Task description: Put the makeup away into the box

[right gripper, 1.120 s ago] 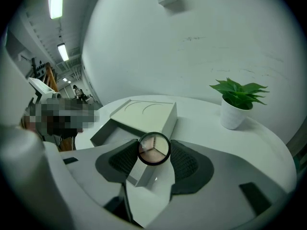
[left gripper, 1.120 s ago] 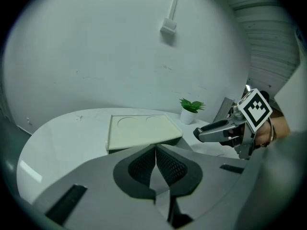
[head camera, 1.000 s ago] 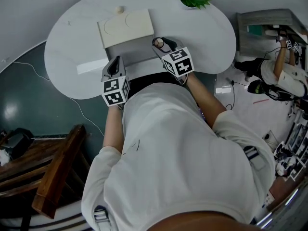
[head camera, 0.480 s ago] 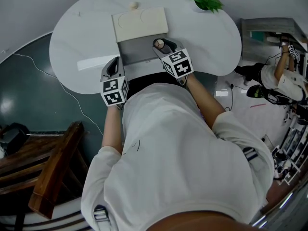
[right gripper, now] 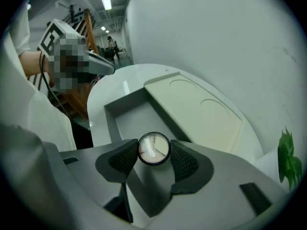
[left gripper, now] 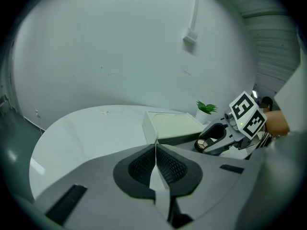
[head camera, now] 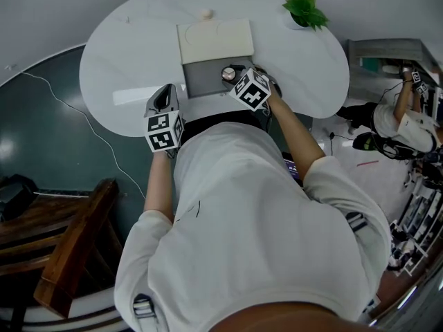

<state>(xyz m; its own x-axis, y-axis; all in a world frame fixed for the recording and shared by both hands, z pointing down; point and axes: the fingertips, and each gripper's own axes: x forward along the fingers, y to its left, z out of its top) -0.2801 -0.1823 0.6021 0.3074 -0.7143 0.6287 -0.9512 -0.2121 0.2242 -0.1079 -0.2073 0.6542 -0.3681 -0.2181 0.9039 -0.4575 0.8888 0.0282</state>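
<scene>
A grey open box (head camera: 208,80) (right gripper: 132,121) lies on the white table, its cream lid (head camera: 215,40) (right gripper: 196,110) (left gripper: 173,126) folded back behind it. My right gripper (head camera: 230,75) (right gripper: 153,150) is shut on a small round makeup compact (head camera: 228,73) (right gripper: 153,148) (left gripper: 209,144), held just above the box's right part. My left gripper (head camera: 164,99) (left gripper: 156,164) is shut with nothing in it, hovering at the table's near edge, left of the box.
A small round pale object (head camera: 205,13) sits on the white table (head camera: 124,61) behind the lid. A potted green plant (head camera: 305,10) (right gripper: 288,159) (left gripper: 207,108) stands at the back right. A wooden chair (head camera: 62,254) is on the dark floor at the left.
My right gripper has carried the compact forward and left, from beside the box's right rim to over the box. The left gripper has barely moved.
</scene>
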